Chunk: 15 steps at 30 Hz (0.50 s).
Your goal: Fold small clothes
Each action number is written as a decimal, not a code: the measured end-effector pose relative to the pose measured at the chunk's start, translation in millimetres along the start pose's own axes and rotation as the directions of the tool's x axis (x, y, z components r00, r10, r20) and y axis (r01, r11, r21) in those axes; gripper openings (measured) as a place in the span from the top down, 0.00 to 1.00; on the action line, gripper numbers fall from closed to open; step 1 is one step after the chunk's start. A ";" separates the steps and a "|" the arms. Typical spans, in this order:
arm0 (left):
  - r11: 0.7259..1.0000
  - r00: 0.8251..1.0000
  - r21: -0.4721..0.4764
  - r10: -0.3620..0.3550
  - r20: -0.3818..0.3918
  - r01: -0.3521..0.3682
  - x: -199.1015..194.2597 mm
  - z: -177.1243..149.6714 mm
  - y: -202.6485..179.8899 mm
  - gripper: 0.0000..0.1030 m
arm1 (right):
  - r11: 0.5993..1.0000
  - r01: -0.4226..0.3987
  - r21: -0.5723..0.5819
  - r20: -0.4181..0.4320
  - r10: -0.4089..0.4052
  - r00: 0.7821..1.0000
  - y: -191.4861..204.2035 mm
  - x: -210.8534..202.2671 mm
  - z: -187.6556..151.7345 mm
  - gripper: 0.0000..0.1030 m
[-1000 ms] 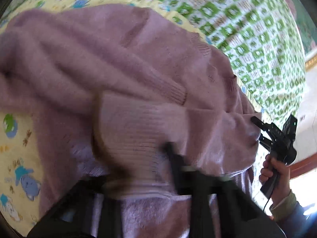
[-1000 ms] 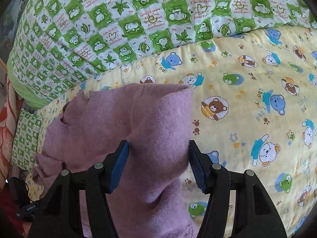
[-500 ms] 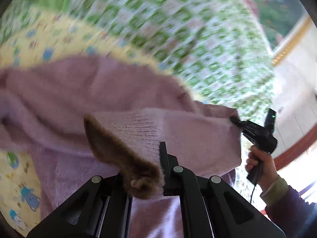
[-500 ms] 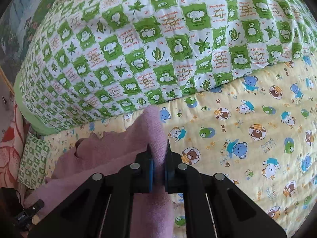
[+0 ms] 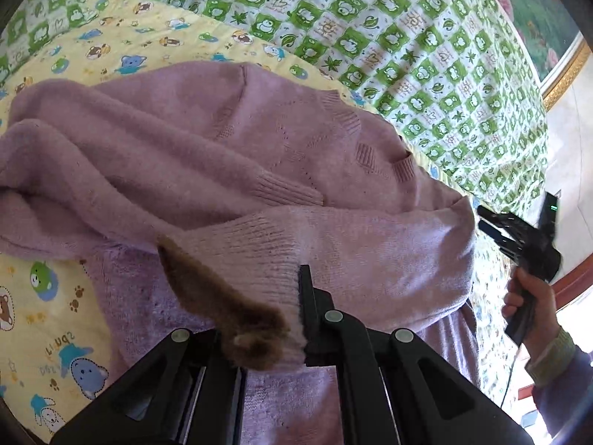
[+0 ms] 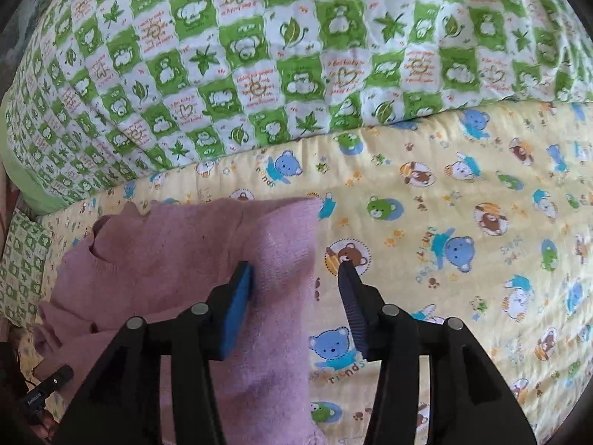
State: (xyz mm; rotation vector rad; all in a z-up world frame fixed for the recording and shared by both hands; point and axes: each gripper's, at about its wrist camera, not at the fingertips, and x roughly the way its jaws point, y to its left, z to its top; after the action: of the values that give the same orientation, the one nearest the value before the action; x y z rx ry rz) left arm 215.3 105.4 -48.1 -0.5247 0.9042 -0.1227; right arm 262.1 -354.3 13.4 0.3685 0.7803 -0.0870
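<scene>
- Still clamped, the left gripper (image 5: 296, 319) pinches the sweater's (image 5: 229, 155) brown-lined cuff (image 5: 259, 259), lifted off the yellow bear-print sheet (image 5: 55, 296)
- Rightward, the right gripper (image 6: 292, 278) is reopening after its pinch; the folded edge lies loose between its jaws, so that fold looks released

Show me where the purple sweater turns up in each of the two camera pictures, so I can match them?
Left wrist view: the purple sweater fills the middle, its ribbed edge pinched in the left claw.
Right wrist view: it lies lower left, partly between the fingers of the opening right claw, not pressed.
Shared landmark: the green checked quilt behind the yellow bear sheet.
</scene>
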 end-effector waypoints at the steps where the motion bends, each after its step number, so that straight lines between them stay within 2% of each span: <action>1: 1.000 1.000 0.005 -0.002 0.000 0.002 -2.6 -2.4 0.0 0.96 | 1.000 -0.019 0.010 0.024 0.019 1.000 3.2 -10.8 -3.0 0.51; 4: 1.000 1.000 0.025 0.003 -0.004 -0.002 -3.0 -6.6 -3.2 0.96 | 0.987 -0.158 0.006 0.028 0.158 0.987 23.8 -29.4 -25.9 0.51; 6: 0.999 1.000 0.032 0.018 -0.010 -0.018 -2.6 -9.3 -3.0 0.96 | 0.975 -0.224 -0.019 -0.044 0.223 0.974 41.1 -19.9 -44.0 0.51; 7: 0.999 1.000 0.034 0.022 -0.013 -0.021 -2.5 -10.1 -2.4 0.96 | 0.972 -0.231 -0.031 -0.089 0.228 0.970 47.9 -9.5 -52.2 0.51; 8: 0.999 1.000 0.031 0.026 -0.016 -0.026 -1.9 -10.8 -1.4 0.96 | 0.977 -0.208 -0.044 -0.110 0.203 0.973 51.0 -0.8 -56.5 0.51; 10: 0.999 0.999 0.026 0.021 -0.033 -0.020 2.6 -13.6 -0.9 0.96 | 0.997 -0.037 -0.067 -0.130 0.028 0.991 41.1 21.9 -59.4 0.54; 11: 0.999 0.999 0.039 0.034 -0.040 -0.033 5.7 -15.0 -3.0 0.96 | 0.998 0.037 -0.056 -0.146 -0.045 0.988 28.5 34.2 -59.2 0.58; 12: 0.997 0.997 0.054 0.058 -0.047 -0.055 8.7 -17.4 -4.6 0.95 | 0.999 0.041 -0.029 -0.145 -0.045 0.988 17.9 39.3 -58.9 0.65; 13: 0.996 0.996 0.056 0.071 -0.056 -0.068 10.8 -19.9 -4.0 0.95 | 1.000 0.017 -0.008 -0.134 -0.018 0.991 10.4 39.5 -57.5 0.65; 15: 0.998 0.996 0.025 0.067 -0.065 -0.065 9.4 -22.3 0.2 0.92 | 0.998 0.025 -0.053 -0.142 -0.032 0.989 15.6 35.6 -55.8 0.65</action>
State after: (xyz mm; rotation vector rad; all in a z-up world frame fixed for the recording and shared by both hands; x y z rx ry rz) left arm 203.9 94.0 -66.1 -0.4714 0.9821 -0.0906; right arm 253.3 -317.8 -43.3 0.3175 0.9279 -0.0675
